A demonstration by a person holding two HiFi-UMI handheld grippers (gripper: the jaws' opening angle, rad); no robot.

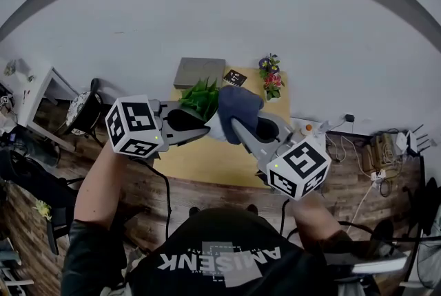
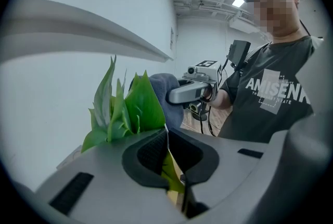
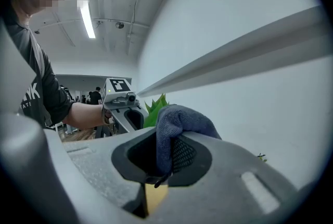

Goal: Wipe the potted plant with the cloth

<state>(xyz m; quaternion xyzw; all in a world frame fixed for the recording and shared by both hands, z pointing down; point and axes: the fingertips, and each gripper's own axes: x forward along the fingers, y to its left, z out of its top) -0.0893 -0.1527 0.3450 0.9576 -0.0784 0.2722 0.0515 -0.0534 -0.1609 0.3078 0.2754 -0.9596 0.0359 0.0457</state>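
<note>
- Plant (image 1: 200,98): bunch of green, pointed, upright leaves. Centre of head view, over the far part of a yellow table (image 1: 207,160).
- Leaf (image 2: 170,165): one long yellow-green blade, running down between the jaws at lower centre of the left gripper view.
- Left gripper (image 1: 201,128): jaws nearly together, pinching that leaf. Just lower left of the plant.
- Cloth (image 1: 239,106): dark blue-grey, soft, bunched. Touching the plant's right side.
- Right gripper (image 1: 233,124): jaws clamped on the cloth's lower part, the rest bulging above the tips.
- Flowers (image 1: 271,78), grey box (image 1: 198,72): back of table, upper centre.
</note>
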